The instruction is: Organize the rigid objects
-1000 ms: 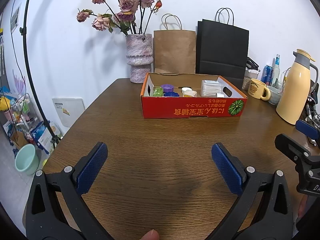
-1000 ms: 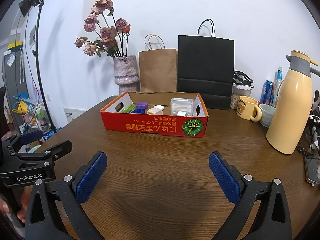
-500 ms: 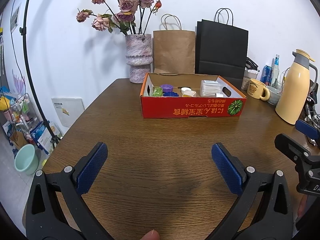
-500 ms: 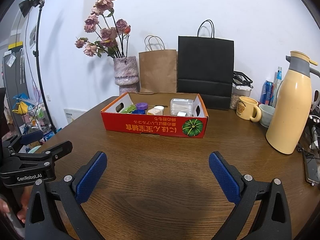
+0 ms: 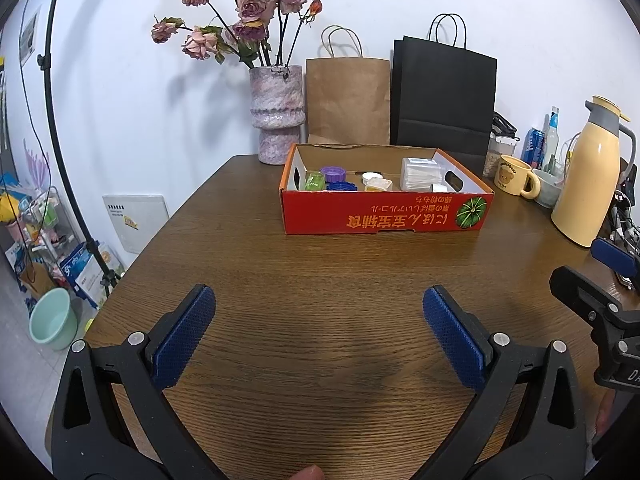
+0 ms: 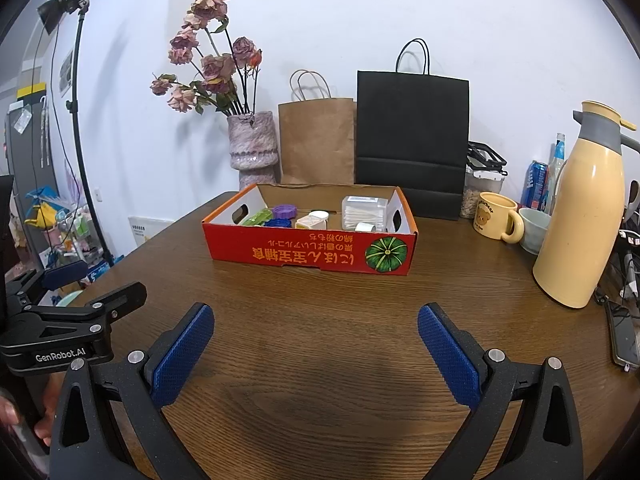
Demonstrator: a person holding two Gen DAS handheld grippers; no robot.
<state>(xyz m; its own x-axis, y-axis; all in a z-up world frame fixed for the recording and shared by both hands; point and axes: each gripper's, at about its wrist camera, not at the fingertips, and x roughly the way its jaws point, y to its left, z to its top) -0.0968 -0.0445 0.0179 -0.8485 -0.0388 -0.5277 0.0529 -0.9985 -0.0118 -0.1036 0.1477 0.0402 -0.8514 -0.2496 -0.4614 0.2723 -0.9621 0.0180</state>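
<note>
fingertip (image 5: pixel 307 473) pokes in at the bottom edge of the left wrist view, cut off. left gripper (image 5: pixel 319 312) hangs over the brown surface (image 5: pixel 320 264) with jaws spread wide, gripping nothing. well ahead sits the red box (image 5: pixel 384 210); its front wall hides most of the small things inside, only a purple lid (image 5: pixel 334 171), green piece (image 5: pixel 315 180) and clear case (image 5: pixel 420 168) showing.

right wrist view: right gripper (image 6: pixel 315 330) also gapes empty over bare wood. the box (image 6: pixel 310 254) holds the same bits. yellow jug (image 6: pixel 582 216) and mug (image 6: pixel 496 222) stand right, flower vase (image 6: pixel 253 144) behind.
</note>
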